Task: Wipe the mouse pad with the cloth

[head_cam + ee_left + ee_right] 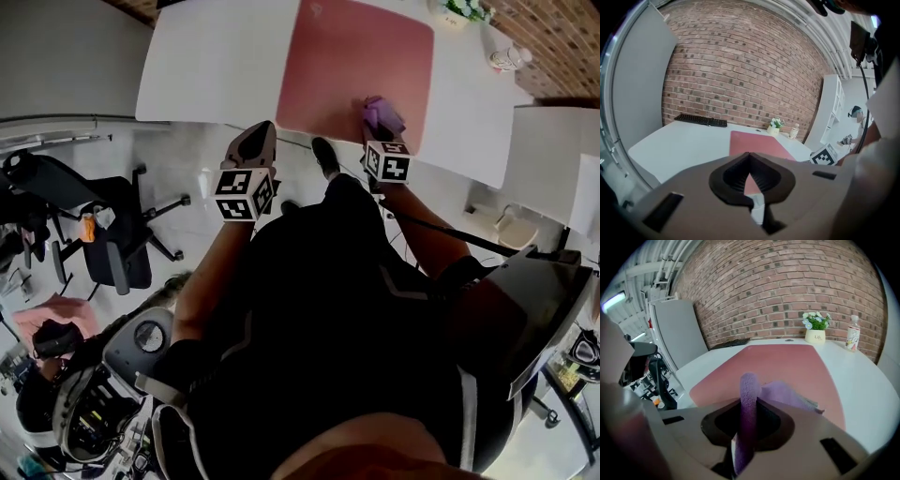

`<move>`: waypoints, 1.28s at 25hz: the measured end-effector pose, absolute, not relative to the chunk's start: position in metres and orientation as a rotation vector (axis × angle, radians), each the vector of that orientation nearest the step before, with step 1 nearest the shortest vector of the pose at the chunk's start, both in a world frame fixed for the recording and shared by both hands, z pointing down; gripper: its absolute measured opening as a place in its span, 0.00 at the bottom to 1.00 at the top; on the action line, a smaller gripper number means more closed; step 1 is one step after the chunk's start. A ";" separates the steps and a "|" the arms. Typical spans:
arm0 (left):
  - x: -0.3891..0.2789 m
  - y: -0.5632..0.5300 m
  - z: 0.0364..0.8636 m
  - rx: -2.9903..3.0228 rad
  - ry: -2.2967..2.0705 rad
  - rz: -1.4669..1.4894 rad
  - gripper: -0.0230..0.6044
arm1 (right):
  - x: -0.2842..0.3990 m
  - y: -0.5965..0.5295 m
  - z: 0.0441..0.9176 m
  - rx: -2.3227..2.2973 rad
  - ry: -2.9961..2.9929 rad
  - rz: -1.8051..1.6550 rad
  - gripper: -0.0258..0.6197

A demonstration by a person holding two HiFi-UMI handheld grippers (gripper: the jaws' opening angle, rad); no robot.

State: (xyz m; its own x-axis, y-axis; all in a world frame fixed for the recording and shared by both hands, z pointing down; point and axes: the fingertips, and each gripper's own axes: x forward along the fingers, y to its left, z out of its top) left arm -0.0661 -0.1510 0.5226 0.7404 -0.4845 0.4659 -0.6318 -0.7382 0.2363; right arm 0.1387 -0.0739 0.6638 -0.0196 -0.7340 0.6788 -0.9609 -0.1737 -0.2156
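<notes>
One fold of cloth [382, 113] pinched in right tool [750, 401], down at mouse pad [356, 66] by surface [216, 66] near edge for wiping; left tool [749, 154] closed, empty, kept clear.

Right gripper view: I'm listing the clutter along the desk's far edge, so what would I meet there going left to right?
Along it: keyboard → potted flowers → bottle.
</notes>
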 end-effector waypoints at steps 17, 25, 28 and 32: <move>-0.125 -0.170 0.518 2.467 -1.053 0.506 0.04 | 0.028 -0.145 0.661 1.615 -2.029 0.990 0.13; -0.150 -0.177 0.511 2.414 -1.148 0.493 0.04 | -0.025 -0.175 0.656 1.454 -2.119 1.016 0.13; -0.157 -0.178 0.509 2.399 -1.175 0.491 0.04 | -0.035 -0.184 0.655 1.426 -2.136 1.019 0.13; -0.166 -0.178 0.508 2.385 -1.206 0.486 0.04 | -0.044 -0.191 0.656 1.401 -2.147 1.031 0.13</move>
